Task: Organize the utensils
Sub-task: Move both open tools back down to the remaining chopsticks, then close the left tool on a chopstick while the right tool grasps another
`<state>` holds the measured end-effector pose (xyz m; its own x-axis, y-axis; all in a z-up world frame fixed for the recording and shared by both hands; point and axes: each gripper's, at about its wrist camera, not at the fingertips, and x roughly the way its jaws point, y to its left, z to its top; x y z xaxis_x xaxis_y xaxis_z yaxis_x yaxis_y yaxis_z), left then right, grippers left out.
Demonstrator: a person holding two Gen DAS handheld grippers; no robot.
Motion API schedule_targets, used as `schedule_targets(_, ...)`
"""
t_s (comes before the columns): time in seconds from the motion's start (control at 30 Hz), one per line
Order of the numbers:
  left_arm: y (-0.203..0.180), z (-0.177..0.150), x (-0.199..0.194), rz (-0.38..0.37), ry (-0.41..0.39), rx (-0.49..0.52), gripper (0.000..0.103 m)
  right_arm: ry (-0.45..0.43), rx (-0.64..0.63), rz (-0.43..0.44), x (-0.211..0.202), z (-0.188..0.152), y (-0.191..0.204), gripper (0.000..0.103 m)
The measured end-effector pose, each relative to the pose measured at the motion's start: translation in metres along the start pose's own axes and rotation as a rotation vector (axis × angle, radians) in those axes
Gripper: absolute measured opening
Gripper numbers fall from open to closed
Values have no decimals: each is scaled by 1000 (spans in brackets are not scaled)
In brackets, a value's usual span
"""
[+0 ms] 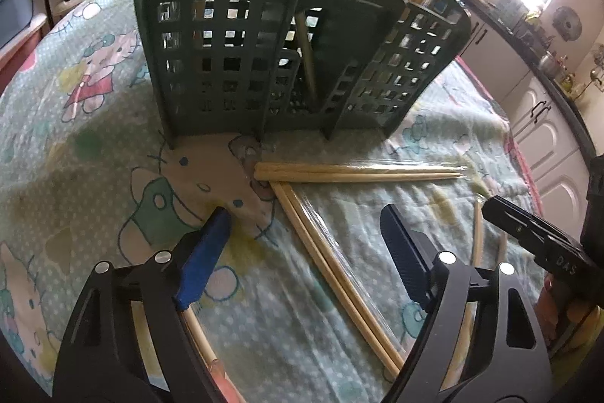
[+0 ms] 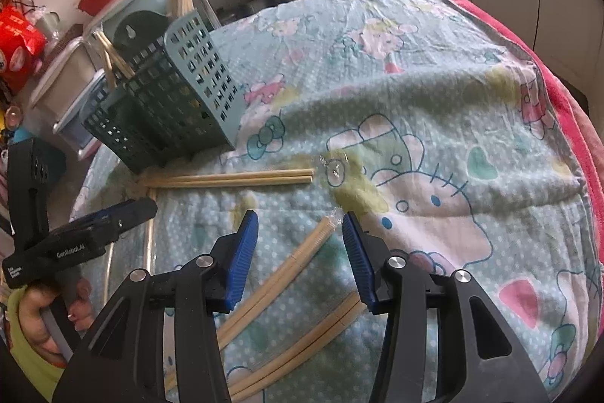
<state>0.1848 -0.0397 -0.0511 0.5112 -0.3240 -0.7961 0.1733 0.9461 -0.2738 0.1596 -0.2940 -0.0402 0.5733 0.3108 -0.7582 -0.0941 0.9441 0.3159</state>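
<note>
From the left wrist view, the left hand-held gripper point(image 1: 302, 225) has its blue pads apart with nothing pressed between them. One wrapped pair of chopsticks point(image 1: 332, 252) lies under that gap, its long axis running from just below the green utensil basket point(image 1: 226, 55) down toward the lower right of the picture. A second pair point(image 1: 358, 172) lies almost level across the picture, its left end touching the top end of the first, so the two form a wedge. More chopsticks stand upright or lean in the basket's compartments. The basket stands on the cartoon-printed cloth point(image 1: 75, 138) that covers the bench; bare cloth spreads wide to its left. The right hand-held gripper point(image 1: 528, 233) comes in from the right edge.

From the right wrist view, the right hand-held gripper point(image 2: 300, 218) also has its pads apart, empty. A pair of chopsticks point(image 2: 279, 274) lies between and below them, slanting from lower left up to a tip near the right pad. Another pair point(image 2: 302, 346) lies nearer the camera, roughly parallel. A further pair point(image 2: 230, 178) lies level just before the basket point(image 2: 170, 101). To the right the cloth point(image 2: 453, 101) is open up to the pink edge point(image 2: 577, 123). The left hand-held gripper point(image 2: 113, 218), held by a hand point(image 2: 41, 312), sits at the left.
</note>
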Motion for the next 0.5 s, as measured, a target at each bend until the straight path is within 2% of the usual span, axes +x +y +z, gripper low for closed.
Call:
schedule_targets(0.17,-2,6,8,19,5,16,73,34,3,-15,11,-2,-1,45)
schedule_targets(0.33,-5,9,15,86,-14,62,65,21,-13,-38,14,-5,4,44)
schedule_targets(0.47,-10,9,20,139,-28,102,54,1,-7,-71,14,-5,2,23)
schedule_targets(0.5,-11,9,20,142,-30,101,51,-3,7,-62,13,-5,-1,21)
